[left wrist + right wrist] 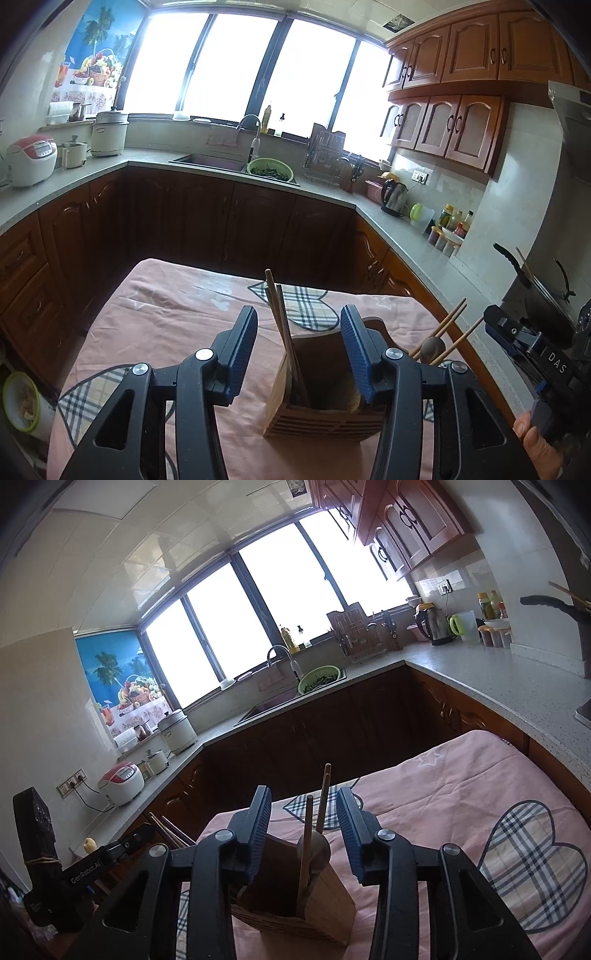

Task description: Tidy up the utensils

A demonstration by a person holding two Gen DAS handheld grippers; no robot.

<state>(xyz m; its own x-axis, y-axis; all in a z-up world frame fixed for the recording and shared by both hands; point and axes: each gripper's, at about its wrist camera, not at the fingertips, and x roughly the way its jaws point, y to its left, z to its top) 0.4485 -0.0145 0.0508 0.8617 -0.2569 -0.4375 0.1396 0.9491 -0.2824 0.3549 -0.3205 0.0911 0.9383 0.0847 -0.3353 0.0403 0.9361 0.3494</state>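
A wooden utensil holder [325, 402] is standing upright on a surface draped in a pink cloth [173, 317] with plaid hearts, in a kitchen. The left tongs [299, 354] are hovering just in front of the holder, jaws partly open and gripping nothing; dark chopsticks [280, 317] are leaning in the holder's left compartment, rising between the jaws. The right tongs [304, 830] are likewise standing partly open and empty, framing pale chopsticks [306, 849] and a wooden spoon [319, 849] that are resting in the holder's other compartment. A hand [535, 439] is holding the right tool.
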